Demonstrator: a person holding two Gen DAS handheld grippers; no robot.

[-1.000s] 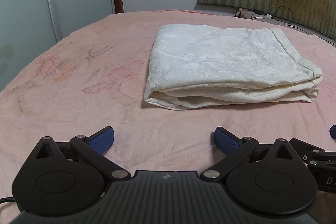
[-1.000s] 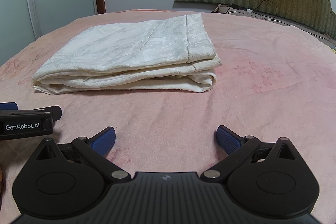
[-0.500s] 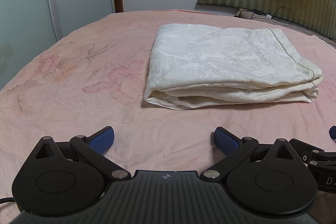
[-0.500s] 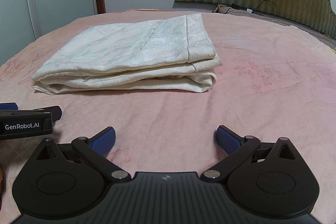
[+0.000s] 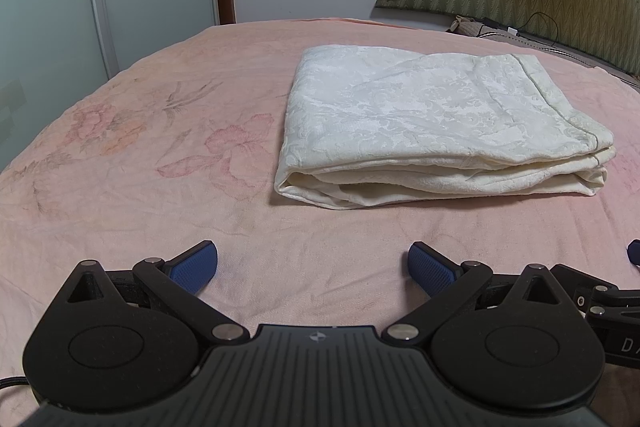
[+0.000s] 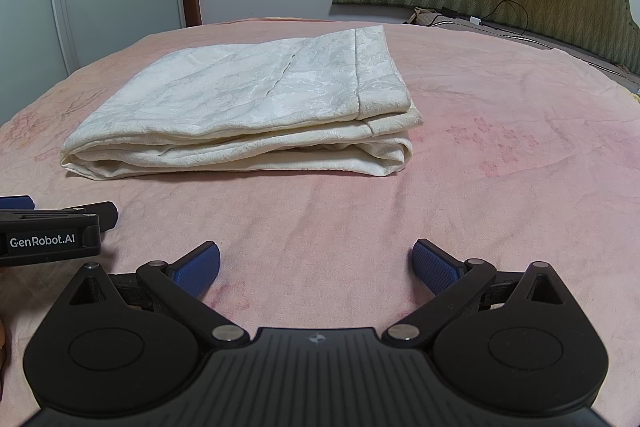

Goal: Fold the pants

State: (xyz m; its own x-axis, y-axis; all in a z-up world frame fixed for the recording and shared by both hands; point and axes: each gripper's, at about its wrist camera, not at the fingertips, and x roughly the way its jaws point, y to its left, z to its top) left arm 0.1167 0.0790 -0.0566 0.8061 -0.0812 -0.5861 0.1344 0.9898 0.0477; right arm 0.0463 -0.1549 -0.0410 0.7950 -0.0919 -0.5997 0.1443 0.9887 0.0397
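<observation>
left gripper [image 5: 313,263]: jaws spread, empty, low over bed [image 5: 160,155]
right gripper [image 6: 316,263]: jaws spread, empty
pants [image 5: 432,123]: folded cream stack ahead of both, apart; long axis ran left-right
nearer: about equal

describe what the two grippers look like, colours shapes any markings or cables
Both the left gripper and right gripper are matte black, with two round side discs, a ribbed centre plate, silver pivot pins and blue textured fingertips. White GenRobot.AI lettering marks the left one's side; a black cable trails from it.
</observation>
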